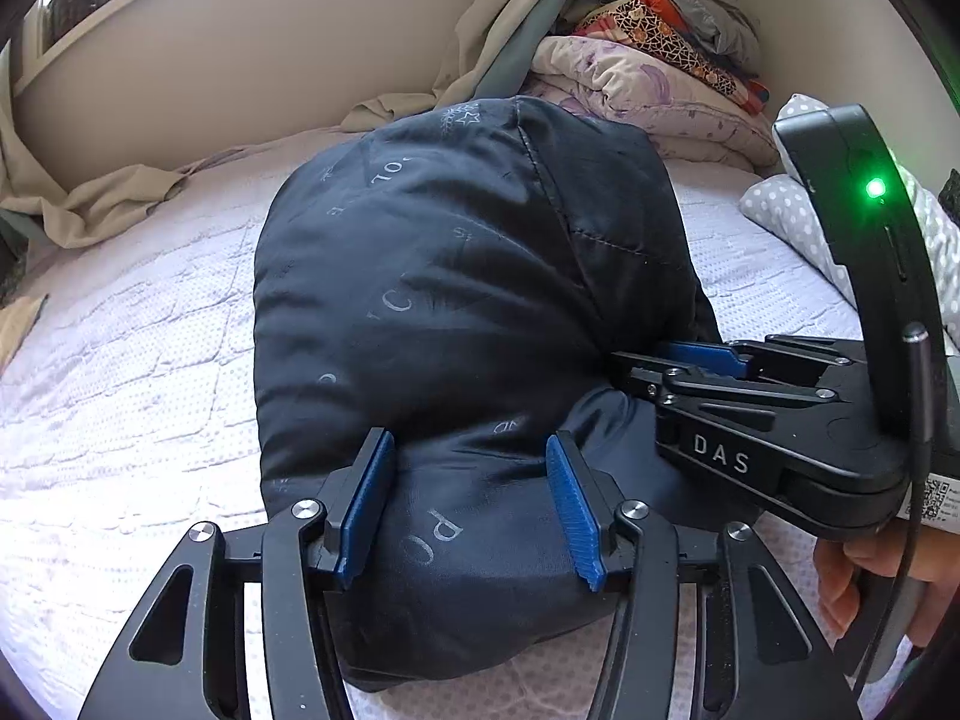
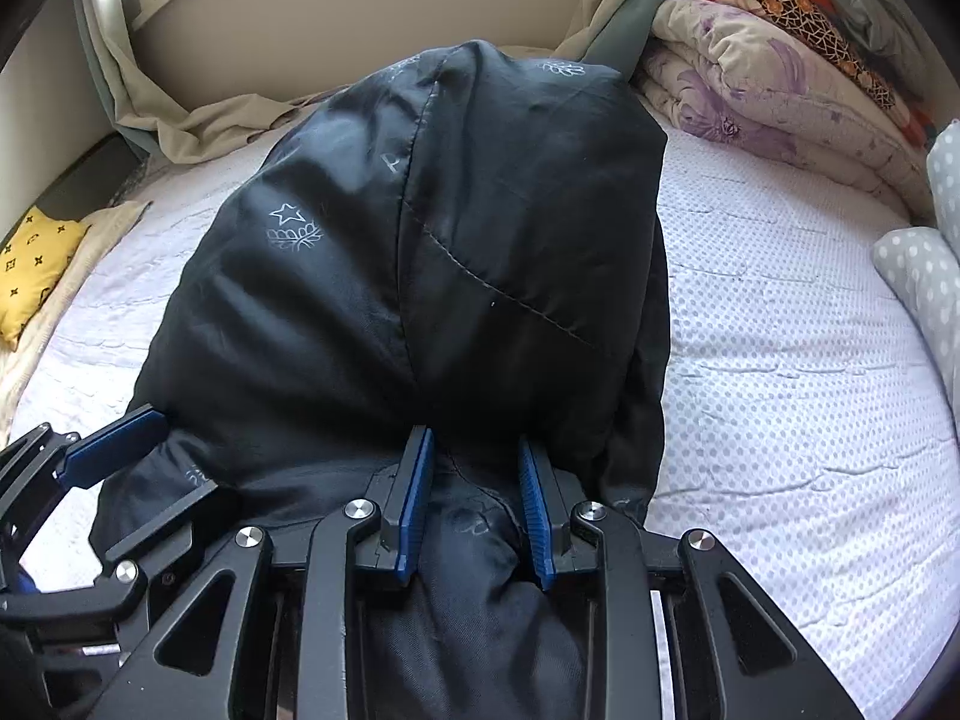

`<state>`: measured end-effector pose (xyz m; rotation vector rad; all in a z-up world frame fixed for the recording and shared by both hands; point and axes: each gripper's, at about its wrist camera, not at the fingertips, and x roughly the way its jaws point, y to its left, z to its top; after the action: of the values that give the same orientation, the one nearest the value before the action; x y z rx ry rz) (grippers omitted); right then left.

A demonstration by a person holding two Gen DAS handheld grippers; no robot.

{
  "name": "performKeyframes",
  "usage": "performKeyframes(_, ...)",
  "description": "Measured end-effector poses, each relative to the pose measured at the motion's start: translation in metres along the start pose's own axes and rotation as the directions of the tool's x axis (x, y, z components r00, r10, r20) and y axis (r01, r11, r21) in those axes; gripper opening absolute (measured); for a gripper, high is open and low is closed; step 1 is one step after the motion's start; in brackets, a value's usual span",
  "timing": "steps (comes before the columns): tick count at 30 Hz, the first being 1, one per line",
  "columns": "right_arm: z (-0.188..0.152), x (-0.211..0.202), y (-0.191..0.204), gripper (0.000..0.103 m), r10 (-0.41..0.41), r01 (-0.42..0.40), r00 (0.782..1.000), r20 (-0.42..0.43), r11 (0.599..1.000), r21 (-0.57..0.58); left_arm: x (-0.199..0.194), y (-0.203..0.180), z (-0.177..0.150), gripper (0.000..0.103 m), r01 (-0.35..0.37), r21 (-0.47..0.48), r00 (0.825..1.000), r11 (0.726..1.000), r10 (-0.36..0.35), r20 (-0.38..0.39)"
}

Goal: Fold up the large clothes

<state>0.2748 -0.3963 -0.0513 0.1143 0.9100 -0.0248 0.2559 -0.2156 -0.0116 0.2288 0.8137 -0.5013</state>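
You are laying the folded, padded black printed jacket [image 1: 456, 312] onto the white quilted bed [image 1: 132, 360], right gripper [image 2: 477, 504] fingers pinching its edge, left gripper [image 1: 471, 504] fingers straddling it slackly; next, I judge, releasing and smoothing.

bed [image 2: 780, 360]: white | far corner: folded quilts [image 2: 750, 96] | left edge: yellow cushion [image 2: 36, 270]
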Motion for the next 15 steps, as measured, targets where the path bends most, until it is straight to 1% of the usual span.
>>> performKeyframes(5, 0.003, 0.012, -0.007, 0.023, 0.038, -0.038, 0.999, 0.007, 0.999, 0.035, 0.005, -0.003, 0.004, 0.058, -0.017, 0.008, 1.0, 1.0, 0.017, -0.005)
performKeyframes(9, 0.007, 0.006, -0.01, 0.023, 0.055, -0.056, 0.998, 0.02, 0.997, 0.058, 0.005, -0.004, 0.008, 0.064, -0.031, -0.003, 0.999, 1.0, 0.031, -0.013)
performKeyframes(11, 0.01, -0.008, -0.012, 0.025, 0.084, -0.088, 0.995, 0.047, 0.993, 0.085, 0.005, -0.002, 0.01, 0.064, -0.03, -0.007, 0.999, 1.0, 0.03, -0.018)
performKeyframes(13, 0.014, -0.03, -0.014, 0.026, 0.095, -0.102, 0.992, 0.082, 0.991, 0.088, 0.004, -0.001, 0.011, 0.064, -0.029, -0.009, 0.999, 1.0, 0.028, -0.021)
performKeyframes(15, 0.014, -0.049, -0.011, 0.029, 0.055, -0.062, 0.992, 0.113, 0.996, 0.061, 0.004, -0.001, 0.012, 0.064, -0.032, -0.013, 0.999, 0.999, 0.031, -0.023)
